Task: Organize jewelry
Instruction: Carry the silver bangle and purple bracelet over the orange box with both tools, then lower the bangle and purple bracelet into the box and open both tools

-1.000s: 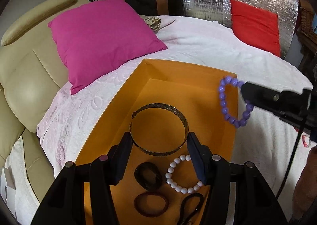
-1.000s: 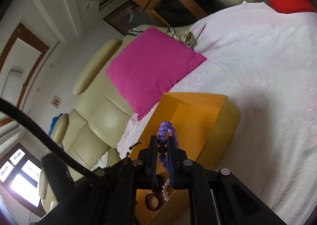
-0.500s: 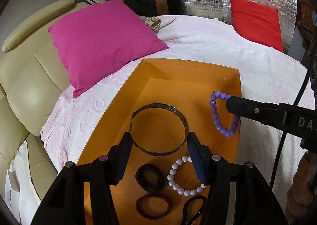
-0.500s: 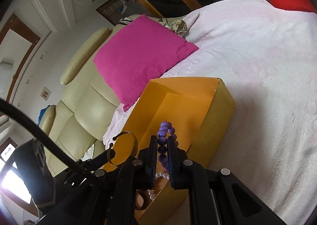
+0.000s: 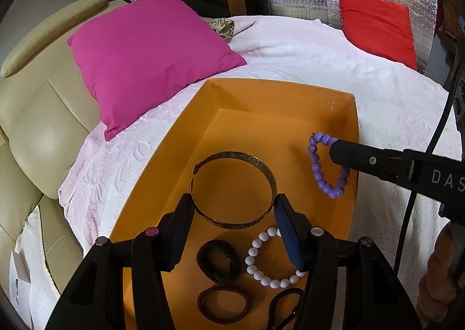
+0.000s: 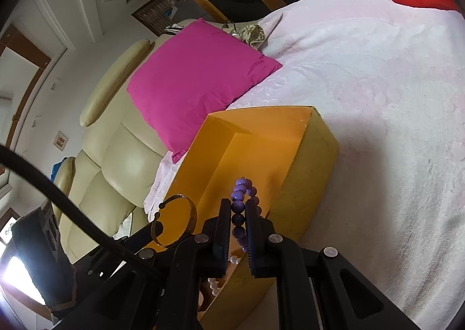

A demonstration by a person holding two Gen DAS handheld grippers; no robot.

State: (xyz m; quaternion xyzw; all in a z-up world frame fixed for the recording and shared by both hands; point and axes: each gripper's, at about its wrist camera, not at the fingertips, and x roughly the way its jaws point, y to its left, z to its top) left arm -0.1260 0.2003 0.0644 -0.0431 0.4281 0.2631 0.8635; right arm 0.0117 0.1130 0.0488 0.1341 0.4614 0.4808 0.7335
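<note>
- Left wrist view: the left gripper (image 5: 232,208) pinches a metal bangle (image 5: 232,189) between its pads, held above the floor of an orange box (image 5: 279,91).
- Right wrist view: the right gripper (image 6: 239,218) is pressed on a purple bead bracelet (image 6: 242,193), which hangs over the box's right side, just inside the wall.
- On the box floor lie a white bead bracelet (image 5: 270,260), a black ring (image 5: 218,261), a brown hair tie (image 5: 223,304) and a black hair tie (image 5: 283,305).
- The box sits on a white blanket (image 5: 319,59), with a pink pillow (image 5: 145,57) beside it and a red pillow (image 5: 377,25) further back.
</note>
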